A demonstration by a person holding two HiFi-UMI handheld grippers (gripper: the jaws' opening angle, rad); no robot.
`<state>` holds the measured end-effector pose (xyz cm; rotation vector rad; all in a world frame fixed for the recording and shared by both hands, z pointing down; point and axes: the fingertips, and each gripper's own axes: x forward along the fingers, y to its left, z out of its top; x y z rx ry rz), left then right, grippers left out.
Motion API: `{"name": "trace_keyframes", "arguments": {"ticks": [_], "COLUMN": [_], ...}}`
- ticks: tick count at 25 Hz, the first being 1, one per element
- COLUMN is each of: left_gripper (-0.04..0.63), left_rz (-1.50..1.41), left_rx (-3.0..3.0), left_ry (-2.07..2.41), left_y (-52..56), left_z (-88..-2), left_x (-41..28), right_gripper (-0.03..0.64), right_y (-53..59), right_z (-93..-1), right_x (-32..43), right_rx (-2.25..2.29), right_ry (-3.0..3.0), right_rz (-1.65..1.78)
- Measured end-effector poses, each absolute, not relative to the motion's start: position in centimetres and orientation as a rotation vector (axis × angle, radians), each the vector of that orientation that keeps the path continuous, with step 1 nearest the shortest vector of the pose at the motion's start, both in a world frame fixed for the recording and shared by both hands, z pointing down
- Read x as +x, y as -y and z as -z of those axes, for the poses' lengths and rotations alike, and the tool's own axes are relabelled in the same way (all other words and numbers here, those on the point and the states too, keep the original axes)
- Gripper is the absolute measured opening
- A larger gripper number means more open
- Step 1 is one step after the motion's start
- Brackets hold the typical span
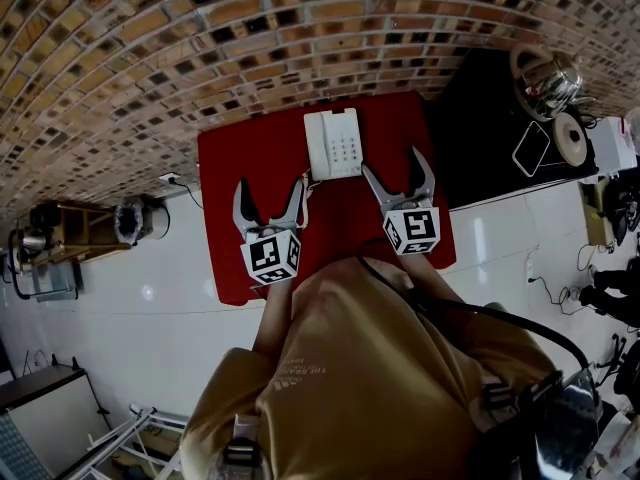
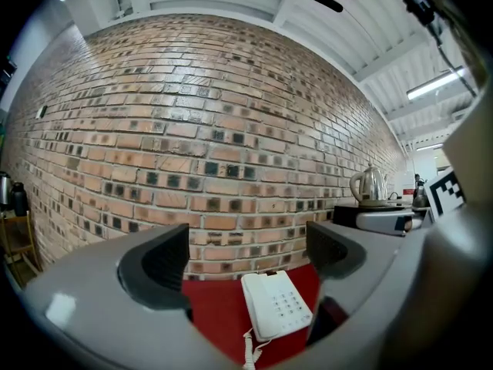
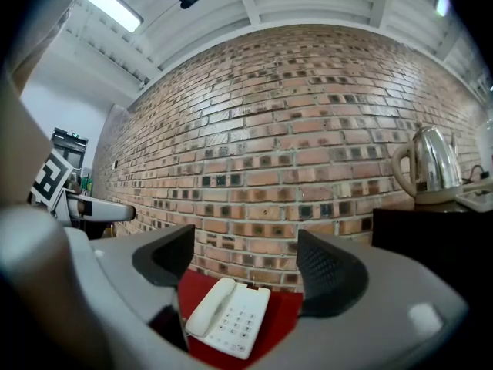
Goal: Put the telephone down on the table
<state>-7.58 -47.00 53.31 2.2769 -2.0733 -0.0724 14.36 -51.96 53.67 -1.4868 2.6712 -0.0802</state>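
The white telephone point(image 1: 333, 144) lies flat on the red table point(image 1: 230, 228), close to the brick wall, with its handset on the base. Both grippers hang level in front of it, apart from it. My left gripper point(image 1: 270, 193) stands open to the phone's lower left, with nothing between its pads. My right gripper point(image 1: 395, 173) stands open to the phone's lower right, also holding nothing. In the left gripper view the telephone point(image 2: 276, 305) shows beyond the gripper point(image 2: 250, 253), its coiled cord point(image 2: 249, 353) hanging at the front. In the right gripper view the telephone point(image 3: 229, 316) lies below the open gripper point(image 3: 246, 264).
A brick wall point(image 1: 250, 38) runs behind the table. To the right stands a black table point(image 1: 480, 138) with a steel kettle point(image 1: 545, 78). A wooden stand point(image 1: 60, 233) is on the floor at the left. The person's body fills the lower middle of the head view.
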Motion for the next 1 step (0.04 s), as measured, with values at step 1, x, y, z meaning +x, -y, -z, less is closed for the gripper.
{"name": "trace_keyframes", "arguments": {"ticks": [1], "left_gripper": [0.480], "left_rz": [0.068], "left_rx": [2.277], "left_ry": [2.072], "left_y": [46.95], "left_z": [-53.36], "left_x": [-7.48], "right_gripper": [0.407], "right_y": [51.95], "right_z": [-53.72], "right_x": [14.40], "right_rx": [-1.486], "right_ry": [-2.673], "right_rz": [0.085]}}
